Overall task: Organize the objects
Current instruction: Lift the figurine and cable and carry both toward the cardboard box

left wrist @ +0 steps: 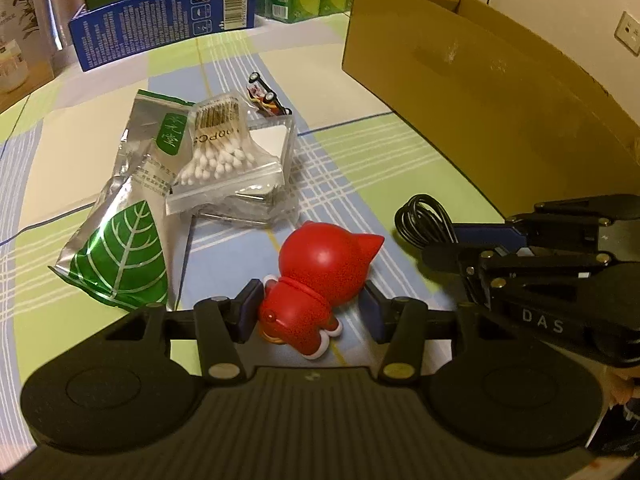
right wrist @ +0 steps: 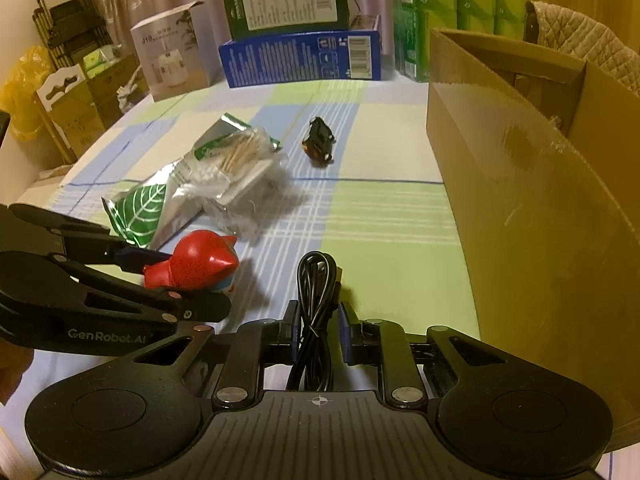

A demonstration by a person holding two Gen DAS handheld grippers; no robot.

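The left hand-held gripper (left wrist: 310, 312) has its two pads on either side of the red cat toy (left wrist: 316, 280). The left pad touches the toy, but I cannot tell if the right pad does, so the squeeze may not be tight yet. The toy lies on its side on the desk (left wrist: 360, 152), near the front edge, which is likely why it is taken around its small body and not its big round head.

The right hand-held gripper (right wrist: 318, 328) is clamped on the black cable (right wrist: 316, 300). The cable is bundled in a loop, so it can be carried in one piece.

The big cardboard box (right wrist: 520, 200) stands open along the right edge of the desk, close to both hands. I think the things are meant to go in there.

In the middle of the desk a cotton swab bag (left wrist: 218, 152) rests on a clear case, with a leaf pouch (left wrist: 120, 248) beside it.
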